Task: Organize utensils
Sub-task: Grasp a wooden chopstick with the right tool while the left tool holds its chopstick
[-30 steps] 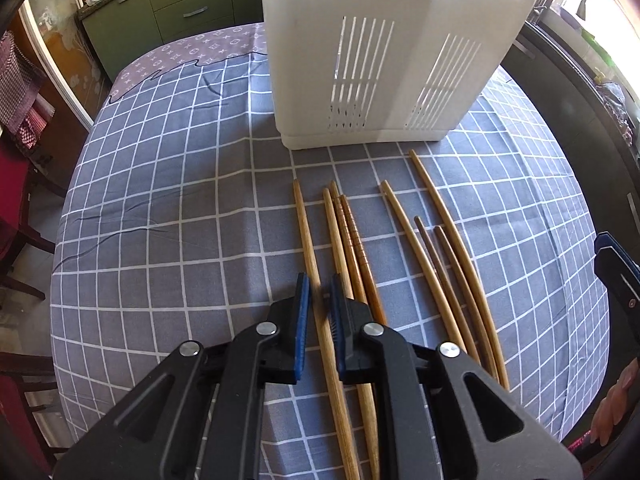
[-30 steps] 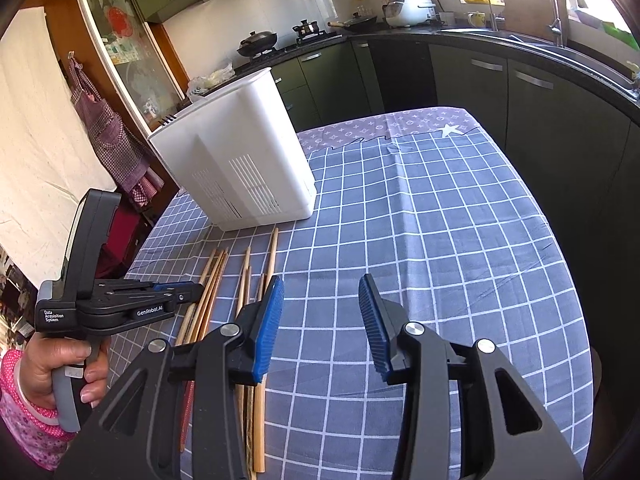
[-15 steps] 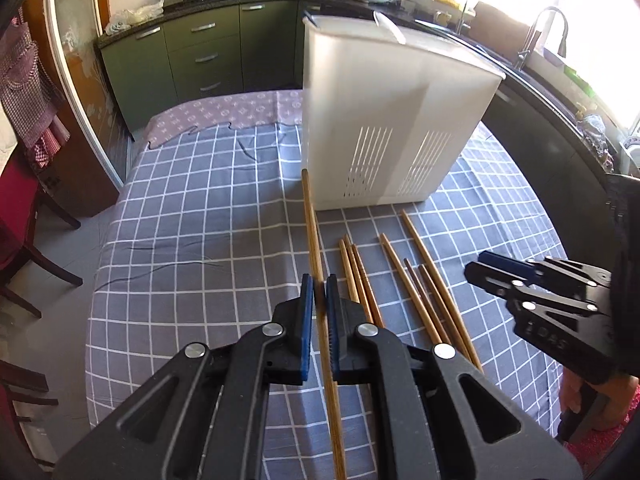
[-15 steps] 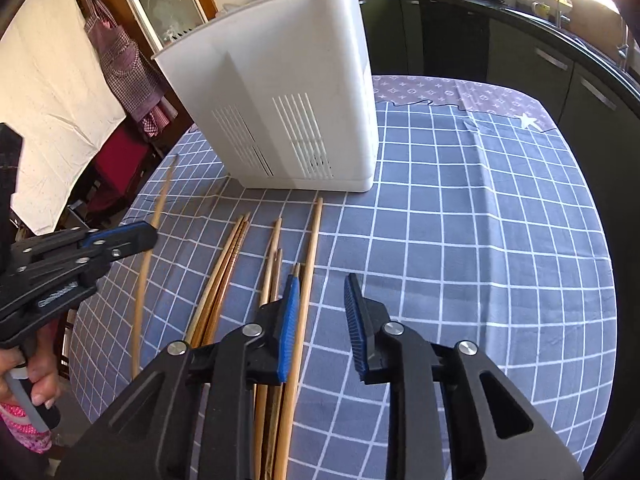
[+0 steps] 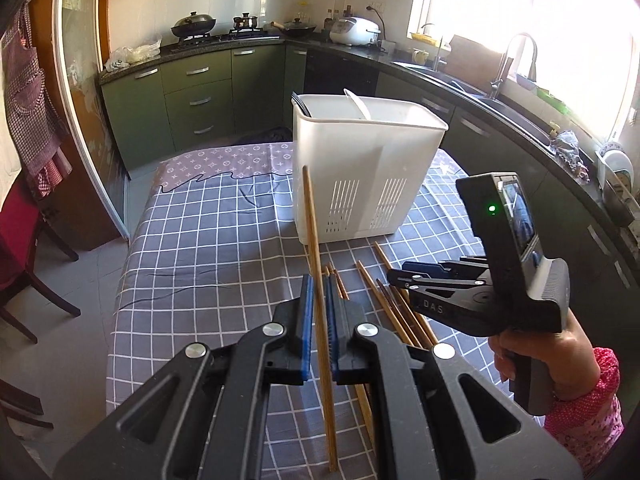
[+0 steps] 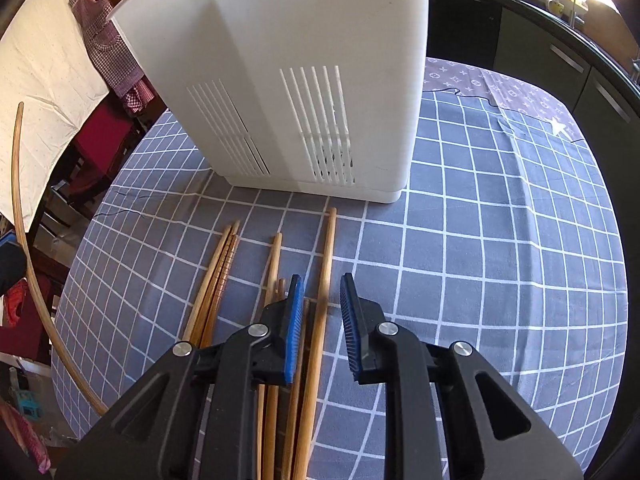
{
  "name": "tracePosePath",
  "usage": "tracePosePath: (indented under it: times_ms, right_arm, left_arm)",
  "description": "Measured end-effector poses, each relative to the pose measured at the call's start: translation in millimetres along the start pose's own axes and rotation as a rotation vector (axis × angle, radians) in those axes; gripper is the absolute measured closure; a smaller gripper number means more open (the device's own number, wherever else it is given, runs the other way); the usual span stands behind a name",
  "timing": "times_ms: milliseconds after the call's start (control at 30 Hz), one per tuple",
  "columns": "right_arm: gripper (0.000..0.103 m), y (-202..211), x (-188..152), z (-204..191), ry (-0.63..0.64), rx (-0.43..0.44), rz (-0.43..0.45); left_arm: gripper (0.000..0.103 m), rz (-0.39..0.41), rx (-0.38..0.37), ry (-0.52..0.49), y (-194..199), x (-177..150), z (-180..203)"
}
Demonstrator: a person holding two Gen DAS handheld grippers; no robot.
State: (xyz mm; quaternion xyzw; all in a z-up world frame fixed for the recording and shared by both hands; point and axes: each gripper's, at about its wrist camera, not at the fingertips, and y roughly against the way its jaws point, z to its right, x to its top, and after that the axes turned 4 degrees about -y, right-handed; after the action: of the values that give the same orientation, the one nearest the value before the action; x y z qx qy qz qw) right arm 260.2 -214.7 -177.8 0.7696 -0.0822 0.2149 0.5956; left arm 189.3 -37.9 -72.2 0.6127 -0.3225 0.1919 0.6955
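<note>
One chopstick clamped in left gripper jaws, right gripper jaws slightly apart round table chopstick, "DAS" on side.

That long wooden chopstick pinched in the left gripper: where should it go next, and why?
Probably up and over the rim of the white slotted plastic utensil holder, then tip-first inside. The left gripper is shut on the long wooden chopstick, which is clear of the grey checked tablecloth, its far end level with the holder's wall, below the rim. A white utensil already stands inside.
</note>
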Motion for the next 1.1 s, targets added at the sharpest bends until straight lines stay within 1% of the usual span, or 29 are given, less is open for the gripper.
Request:
tracePosePath:
  times_ms: [67, 133, 200, 333, 433, 533, 700, 800, 933, 1000, 1100]
  right_arm:
    - [0.083, -3, 0, -2, 0.004, -0.007, -0.006]
    - [0.087, -4, 1, -4, 0.003, -0.022, -0.004]
    - [0.087, -5, 2, -4, -0.001, -0.027, -0.003]
    - [0.096, -5, 4, -5, 0.0, -0.046, 0.003]
    - [0.096, -4, 5, -1, -0.017, -0.033, 0.007]
    - [0.096, 11, 0, 7, -0.04, -0.005, 0.04]
    - [0.097, 63, -15, 32, -0.087, 0.05, 0.138]
    - [0.097, 91, -26, 36, -0.102, 0.072, 0.189]
    - [0.097, 114, -37, 42, -0.104, 0.088, 0.221]
    - [0.096, 119, -40, 43, -0.102, 0.099, 0.229]
    - [0.096, 123, -42, 44, -0.102, 0.111, 0.239]
  left_arm:
    - [0.097, 0.008, -0.001, -0.001, 4, 0, 0]
    - [0.097, 0.014, -0.002, -0.002, 7, 0, 0]
    - [0.097, 0.017, -0.002, -0.007, 9, 0, 1]
    - [0.097, -0.001, 0.0, -0.01, 6, -1, 1]
    - [0.096, -0.04, 0.0, 0.01, -5, 1, -3]
    - [0.096, -0.106, -0.005, 0.029, -25, 1, -8]
    - [0.095, -0.219, -0.012, 0.048, -67, 1, -16]
    - [0.094, -0.274, -0.015, 0.047, -90, 2, -16]
    - [0.094, -0.316, 0.011, 0.024, -111, 2, -10]
    - [0.094, -0.332, 0.031, 0.02, -118, 3, -9]
    - [0.094, -0.343, 0.041, 0.012, -122, 5, -7]
